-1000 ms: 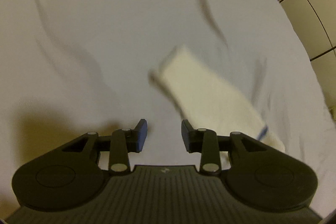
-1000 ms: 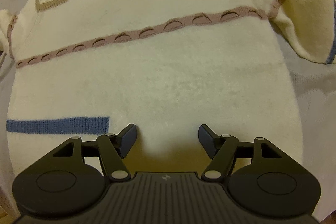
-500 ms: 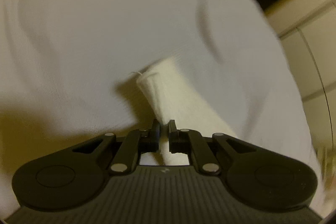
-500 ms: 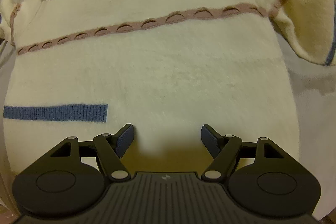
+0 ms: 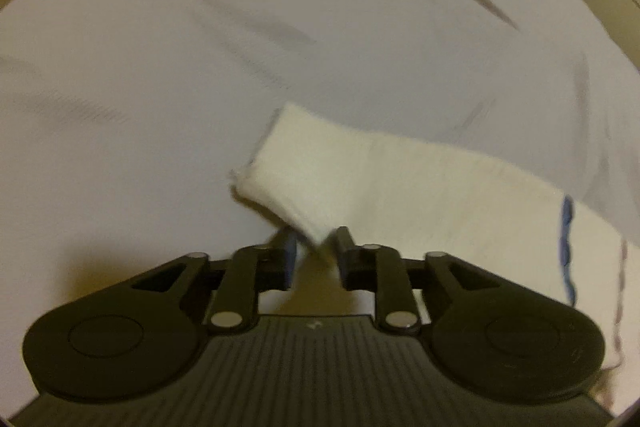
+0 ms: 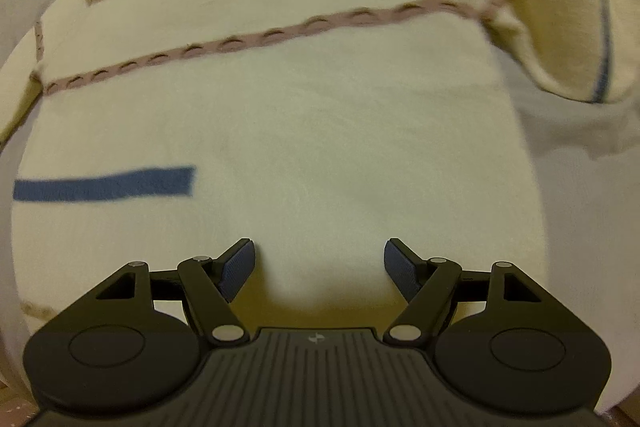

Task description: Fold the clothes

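Two tongs work a cream sweater [image 6: 280, 131] on a white sheet [image 5: 200, 67].
Right tongs [image 6: 319, 267] hover spread above the body; left tongs [image 5: 316, 259], clamped a moment ago, are opening, releasing the sleeve cuff [image 5: 296, 179] between them.
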